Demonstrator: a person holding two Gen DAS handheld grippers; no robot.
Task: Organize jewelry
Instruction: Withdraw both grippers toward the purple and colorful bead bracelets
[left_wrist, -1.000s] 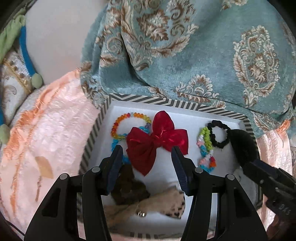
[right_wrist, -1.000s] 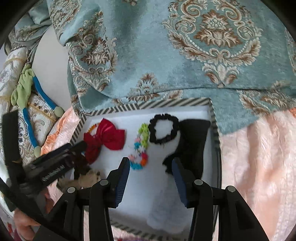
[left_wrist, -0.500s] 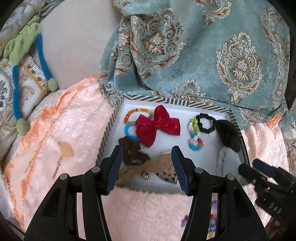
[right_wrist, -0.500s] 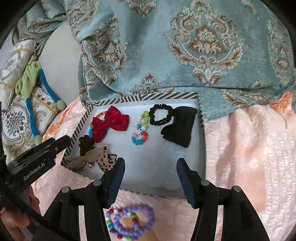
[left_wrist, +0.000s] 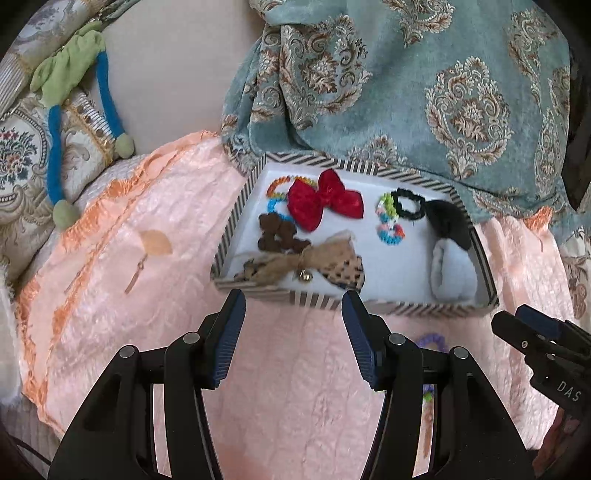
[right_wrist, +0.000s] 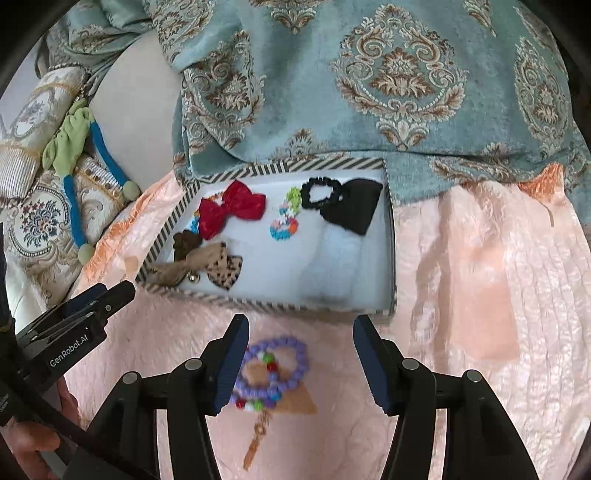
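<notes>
1 striped tray (right_wrist: 391, 258) sits on the pink bedspread (right_wrist: 480, 295), its long axis running across the frame, its far edge against the teal patterned fabric (right_wrist: 369, 92).

Tray contents:
- 1 red bow (left_wrist: 323, 203)
- 1 brown bow (left_wrist: 279, 234)
- 1 tan leopard-print bow (left_wrist: 317, 264) with a small bell
- 1 black scrunchie (left_wrist: 406, 203)
- 1 black bow (right_wrist: 354, 210)
- 1 multicoloured bead bracelet (left_wrist: 388, 221)
- 1 pale cloth item (left_wrist: 452, 271), shape unclear
- Beaded bracelets (left_wrist: 275, 192) partly under the red bow; count uncertain.

Outside the tray, near its front wall, lies 1 purple bead bracelet (right_wrist: 275, 363) on a tan leaf-shaped pendant (right_wrist: 295, 402). The right finger of the left gripper mostly hides it in the left view.

The left gripper (left_wrist: 293, 338) has jaws apart and nothing between them. The right gripper (right_wrist: 299, 363) also has jaws apart, over the purple bracelet, pads clear of it.
</notes>
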